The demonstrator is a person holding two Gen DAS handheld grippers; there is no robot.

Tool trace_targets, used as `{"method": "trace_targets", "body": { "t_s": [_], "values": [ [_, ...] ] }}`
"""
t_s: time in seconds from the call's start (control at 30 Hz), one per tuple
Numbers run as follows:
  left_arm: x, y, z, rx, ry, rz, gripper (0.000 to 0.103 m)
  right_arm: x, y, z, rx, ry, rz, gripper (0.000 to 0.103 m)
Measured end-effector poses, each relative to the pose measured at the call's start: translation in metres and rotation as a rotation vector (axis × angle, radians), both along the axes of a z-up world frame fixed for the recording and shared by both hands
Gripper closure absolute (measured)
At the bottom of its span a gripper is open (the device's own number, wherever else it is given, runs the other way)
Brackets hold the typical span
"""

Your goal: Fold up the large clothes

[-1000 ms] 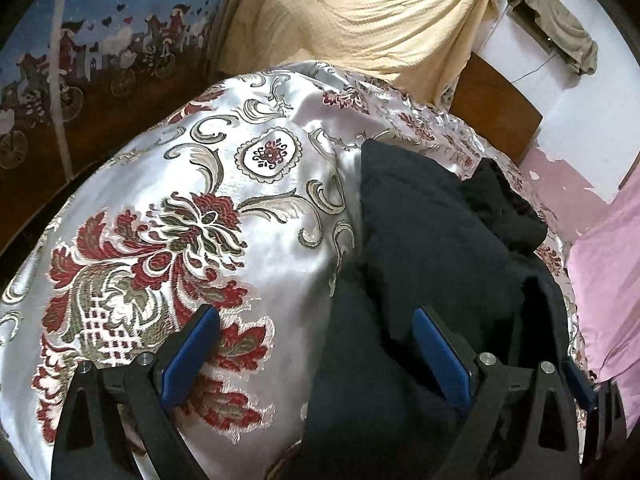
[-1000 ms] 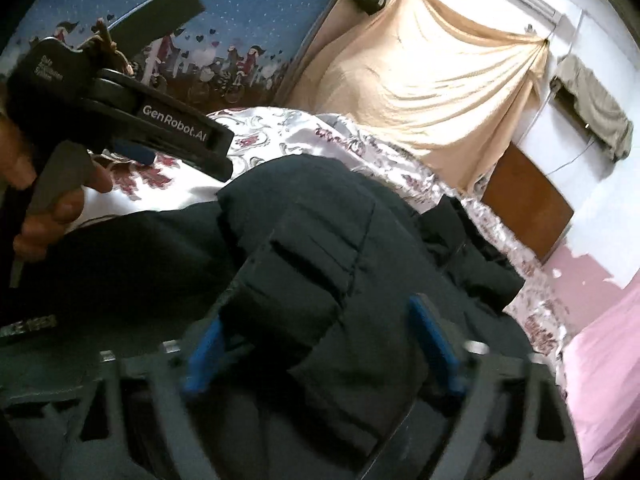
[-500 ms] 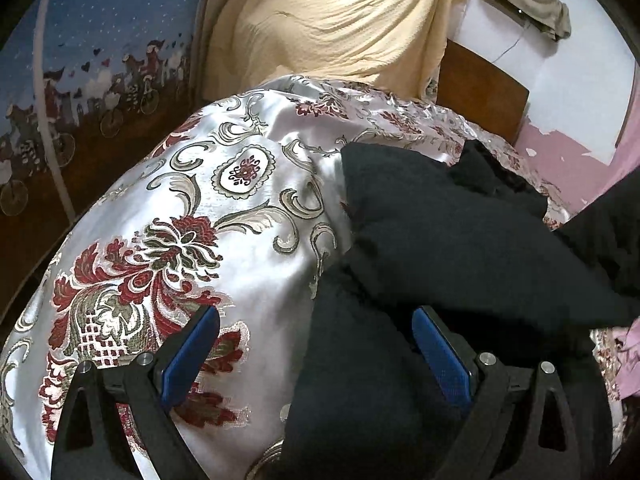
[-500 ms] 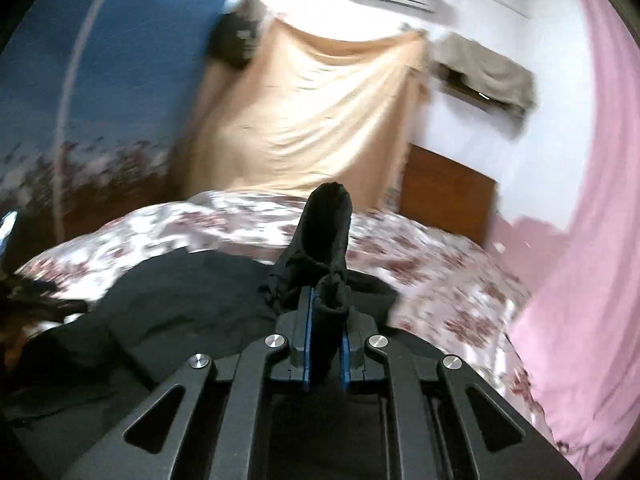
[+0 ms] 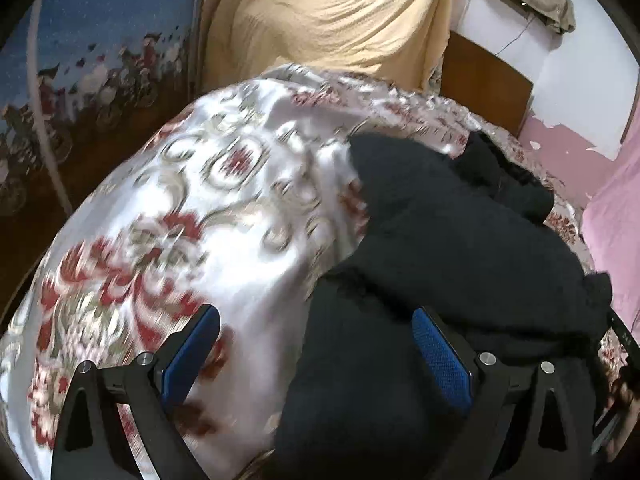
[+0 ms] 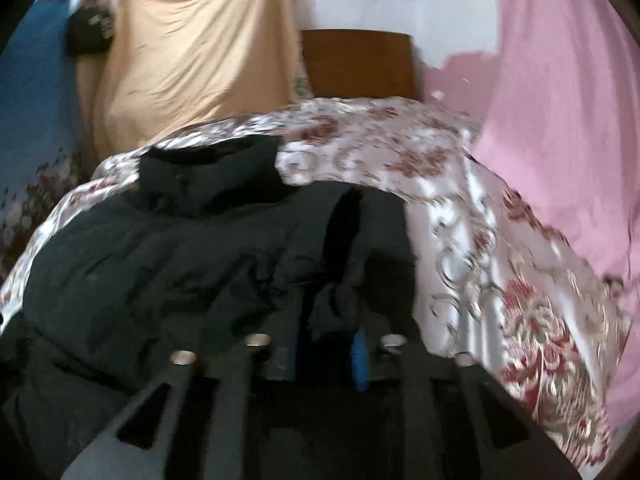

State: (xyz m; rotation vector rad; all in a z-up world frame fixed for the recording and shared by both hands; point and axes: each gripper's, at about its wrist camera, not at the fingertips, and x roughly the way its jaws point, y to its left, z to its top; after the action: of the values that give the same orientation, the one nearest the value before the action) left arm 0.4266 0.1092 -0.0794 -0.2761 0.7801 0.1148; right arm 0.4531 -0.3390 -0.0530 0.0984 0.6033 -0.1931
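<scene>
While the coat [image 5: 460, 240] is lying on the bed [image 5: 224, 216], the left gripper [image 5: 316, 354] is hovering agape. The right gripper [image 6: 326, 350] is pinching a coat fold.

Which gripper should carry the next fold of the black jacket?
Right. The right gripper is shut on a fold of the black padded jacket. The left gripper is open, straddling the jacket's edge on the floral satin bedspread, gripping nothing.

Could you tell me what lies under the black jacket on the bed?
The floral satin bedspread shows around the black jacket; whatever lies directly beneath it is covered.
</scene>
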Motion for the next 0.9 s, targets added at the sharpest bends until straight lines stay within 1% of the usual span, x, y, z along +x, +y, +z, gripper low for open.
{"method": "trace_targets", "body": {
  "t_s": [0.07, 0.13, 0.17, 0.2, 0.23, 0.27, 0.3, 0.33, 0.4, 0.43, 0.5, 0.53, 0.6, 0.73, 0.9],
  "values": [
    [0.019, -0.012, 0.011, 0.017, -0.024, -0.022, 0.006, -0.008, -0.014, 0.008, 0.010, -0.051, -0.081, 0.048],
    [0.038, -0.028, 0.020, 0.028, -0.037, -0.057, 0.006, -0.008, -0.017, 0.018, -0.029, -0.094, -0.118, 0.048],
    [0.049, -0.038, 0.023, 0.045, -0.041, -0.085, 0.006, -0.005, -0.017, 0.022, -0.037, -0.105, -0.104, 0.048],
    [0.056, -0.047, 0.024, 0.063, -0.040, -0.104, 0.006, 0.000, -0.016, 0.024, -0.028, -0.108, -0.064, 0.048],
    [0.067, -0.059, 0.024, 0.100, -0.034, -0.128, 0.006, 0.003, -0.010, 0.026, -0.023, -0.099, -0.027, 0.049],
    [0.074, -0.068, 0.022, 0.127, -0.025, -0.140, 0.006, 0.012, -0.005, 0.022, -0.018, -0.068, 0.030, 0.059],
    [0.082, -0.076, 0.018, 0.156, -0.009, -0.153, 0.006, 0.020, 0.000, 0.016, -0.017, -0.035, 0.071, 0.075],
    [0.087, -0.083, 0.013, 0.178, 0.010, -0.170, 0.006, 0.022, 0.005, 0.012, -0.019, -0.010, 0.092, 0.078],
    [0.092, -0.092, 0.000, 0.213, 0.037, -0.196, 0.006, 0.033, 0.012, -0.007, -0.021, 0.050, 0.142, 0.079],
    [0.090, -0.093, -0.008, 0.214, 0.033, -0.203, 0.005, 0.034, 0.012, -0.011, -0.018, 0.062, 0.146, 0.079],
    [0.088, -0.089, -0.018, 0.170, 0.027, -0.209, 0.005, 0.040, 0.008, -0.020, 0.015, 0.090, 0.154, 0.079],
    [0.088, -0.086, -0.021, 0.149, 0.028, -0.207, 0.000, 0.044, 0.005, -0.025, 0.036, 0.109, 0.158, 0.079],
    [0.090, -0.081, -0.029, 0.114, 0.033, -0.197, 0.000, 0.047, 0.001, -0.035, 0.071, 0.138, 0.164, 0.079],
    [0.092, -0.086, -0.036, 0.138, 0.036, -0.198, 0.000, 0.056, 0.000, -0.054, 0.122, 0.170, 0.175, 0.079],
    [0.093, -0.089, -0.040, 0.155, 0.028, -0.194, 0.000, 0.058, 0.002, -0.065, 0.148, 0.180, 0.175, 0.079]
  ]
}}
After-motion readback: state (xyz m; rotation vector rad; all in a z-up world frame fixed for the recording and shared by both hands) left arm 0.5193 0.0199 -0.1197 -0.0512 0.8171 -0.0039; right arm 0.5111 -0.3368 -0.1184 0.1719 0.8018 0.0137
